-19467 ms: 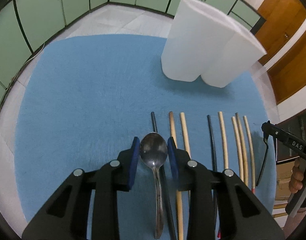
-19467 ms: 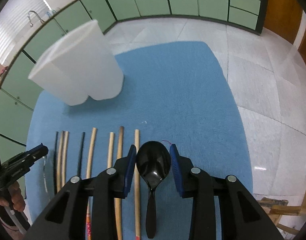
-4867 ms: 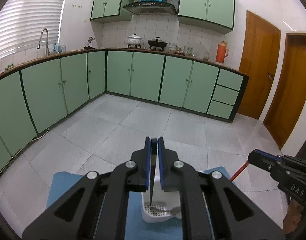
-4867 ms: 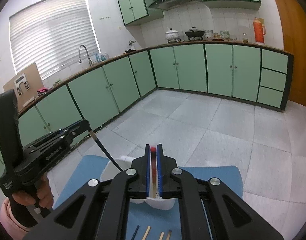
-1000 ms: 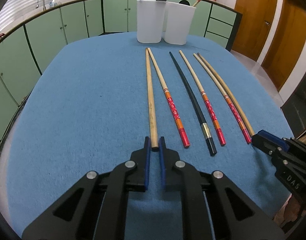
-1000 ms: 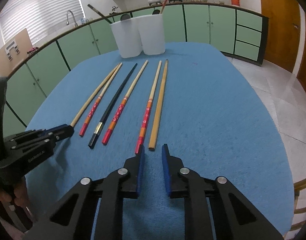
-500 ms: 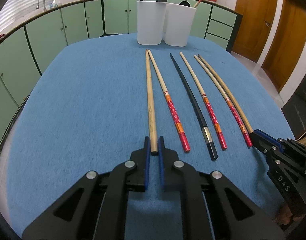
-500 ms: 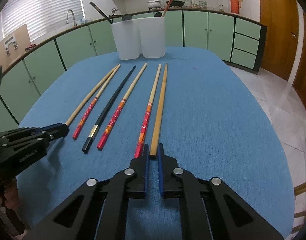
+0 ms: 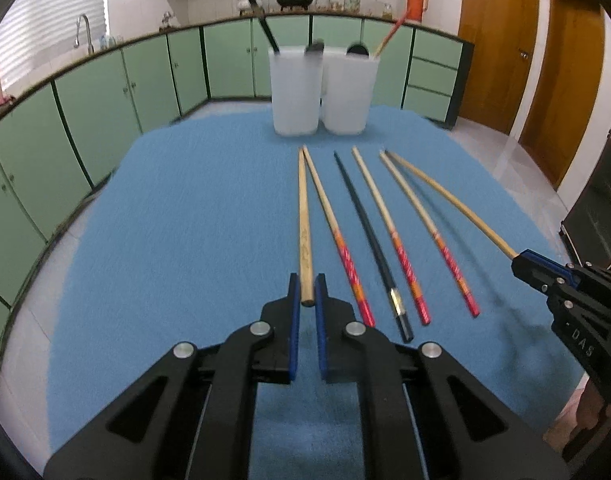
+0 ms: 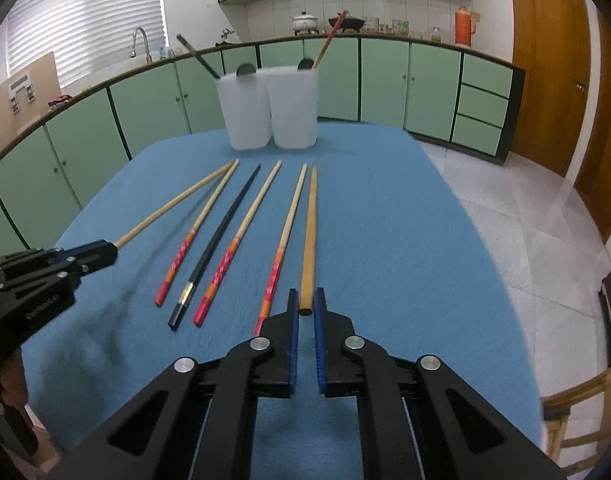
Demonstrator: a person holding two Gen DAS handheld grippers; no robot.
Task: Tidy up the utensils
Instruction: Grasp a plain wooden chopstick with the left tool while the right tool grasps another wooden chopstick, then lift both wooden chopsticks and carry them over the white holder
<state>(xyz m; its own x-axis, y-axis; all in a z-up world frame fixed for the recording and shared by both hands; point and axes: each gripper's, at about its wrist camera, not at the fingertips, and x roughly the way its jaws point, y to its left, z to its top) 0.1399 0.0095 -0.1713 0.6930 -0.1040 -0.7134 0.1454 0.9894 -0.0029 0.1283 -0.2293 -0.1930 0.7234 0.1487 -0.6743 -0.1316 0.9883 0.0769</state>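
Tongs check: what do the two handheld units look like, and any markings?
Both tongs are matte black plastic with blue pads lining the inner finger faces and silver round pivot bolts. The left tongs and right tongs look identical; the right one's side carries white "DAS" lettering.
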